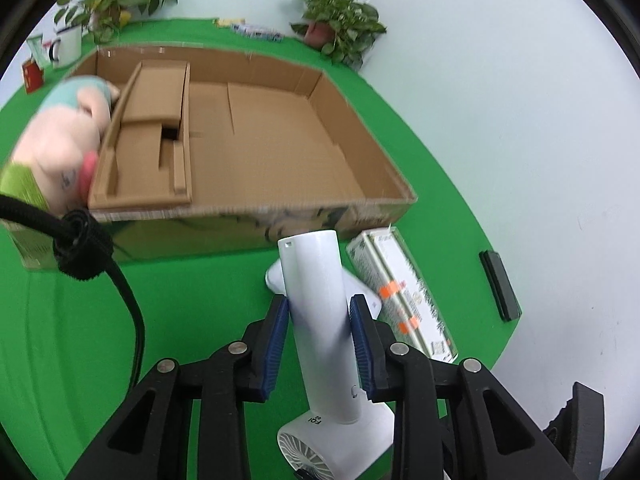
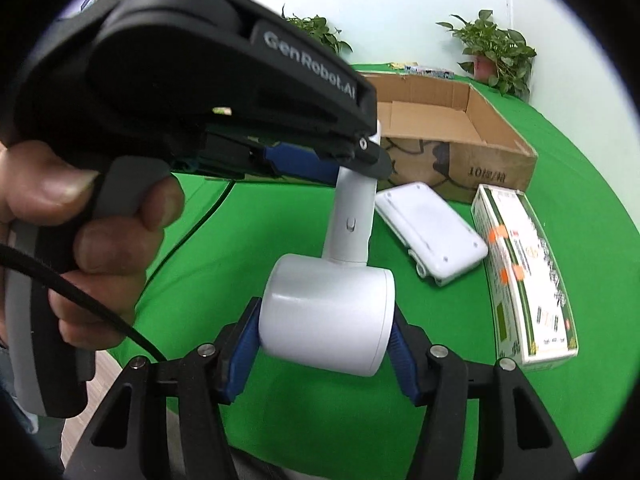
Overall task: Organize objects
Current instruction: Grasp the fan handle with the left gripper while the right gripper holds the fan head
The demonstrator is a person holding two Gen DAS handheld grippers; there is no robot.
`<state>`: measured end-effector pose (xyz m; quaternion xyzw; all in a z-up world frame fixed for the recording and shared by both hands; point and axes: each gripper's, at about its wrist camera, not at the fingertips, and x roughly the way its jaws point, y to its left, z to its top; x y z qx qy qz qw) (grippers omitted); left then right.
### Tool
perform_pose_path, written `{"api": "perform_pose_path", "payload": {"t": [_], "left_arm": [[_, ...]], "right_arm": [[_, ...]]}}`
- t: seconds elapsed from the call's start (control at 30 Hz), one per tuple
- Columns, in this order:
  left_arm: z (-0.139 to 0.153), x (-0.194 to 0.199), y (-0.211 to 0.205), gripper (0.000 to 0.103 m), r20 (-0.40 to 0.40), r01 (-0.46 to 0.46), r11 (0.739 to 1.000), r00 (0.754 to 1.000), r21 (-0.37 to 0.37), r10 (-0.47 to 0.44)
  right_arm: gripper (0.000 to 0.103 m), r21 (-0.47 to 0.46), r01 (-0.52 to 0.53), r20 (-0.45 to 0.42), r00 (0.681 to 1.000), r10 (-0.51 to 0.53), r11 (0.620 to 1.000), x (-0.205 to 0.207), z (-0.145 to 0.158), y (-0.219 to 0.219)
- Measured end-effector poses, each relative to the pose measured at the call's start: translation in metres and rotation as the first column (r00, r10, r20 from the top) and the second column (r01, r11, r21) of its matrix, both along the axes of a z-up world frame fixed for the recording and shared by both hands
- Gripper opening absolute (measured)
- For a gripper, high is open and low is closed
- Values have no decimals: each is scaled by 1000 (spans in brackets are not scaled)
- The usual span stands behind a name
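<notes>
A white hair dryer (image 1: 324, 320) is held above the green table by both grippers. My left gripper (image 1: 320, 312) is shut on its handle. In the right wrist view my right gripper (image 2: 324, 328) is shut on the dryer's round barrel (image 2: 326, 320), and the left gripper's body (image 2: 224, 92) shows above, closed on the handle (image 2: 352, 216). An open cardboard box (image 1: 256, 128) lies ahead with a cardboard insert at its left; it also shows in the right wrist view (image 2: 460, 136). A pink plush toy (image 1: 64, 144) leans at the box's left wall.
A green-and-white carton (image 1: 404, 292) and a flat white device (image 2: 432, 232) lie on the green cloth near the box. A black bar (image 1: 500, 284) lies at the cloth's right edge. Potted plants (image 1: 336, 20), a mug (image 1: 66, 46) and small items stand at the back.
</notes>
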<state>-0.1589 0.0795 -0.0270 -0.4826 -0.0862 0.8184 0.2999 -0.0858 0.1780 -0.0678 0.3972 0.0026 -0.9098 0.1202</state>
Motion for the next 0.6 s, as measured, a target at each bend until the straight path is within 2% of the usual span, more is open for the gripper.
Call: {"api": "perform_pose_path", "payload": {"t": [0.33,0.6], "left_arm": [[51,-17,2,28,-115,-28,1000,993,0,27],[81,-44,11,28,-162,-26,999,987,-27,21]], "right_arm": [[55,-6,5,-86,996,-6,1000,-26,30,-5],[55,-30,23,-119,993,-26,999,-55,47,-3]]}}
